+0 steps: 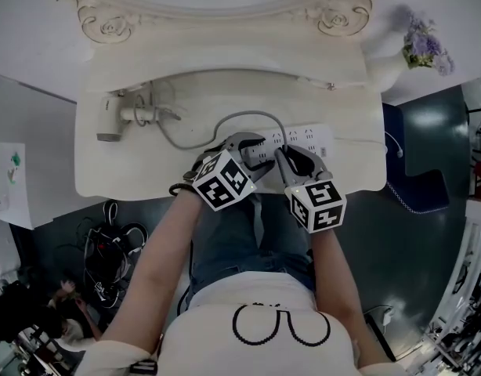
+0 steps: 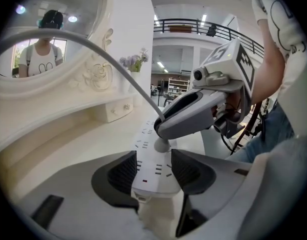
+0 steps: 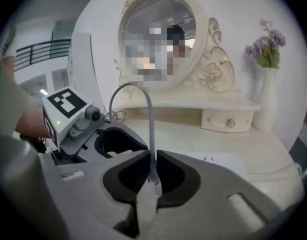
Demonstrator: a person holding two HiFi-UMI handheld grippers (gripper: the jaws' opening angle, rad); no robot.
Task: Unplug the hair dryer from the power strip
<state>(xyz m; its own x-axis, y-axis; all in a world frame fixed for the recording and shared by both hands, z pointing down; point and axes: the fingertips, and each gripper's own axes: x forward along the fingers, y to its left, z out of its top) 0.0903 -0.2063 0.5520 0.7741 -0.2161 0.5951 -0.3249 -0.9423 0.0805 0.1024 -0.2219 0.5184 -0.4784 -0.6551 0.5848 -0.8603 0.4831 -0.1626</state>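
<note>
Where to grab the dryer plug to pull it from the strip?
Grip the plug by its stubby body, from above, not the thin cord: it stands upright on the power strip, so it pulls straight up. The right gripper pinches there.

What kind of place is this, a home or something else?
Probably a staged dressing corner inside a large hall, not a real home: a white dressing table with an ornate mirror and a vase of purple flowers, while a balcony railing and ceiling lights show behind.
</note>
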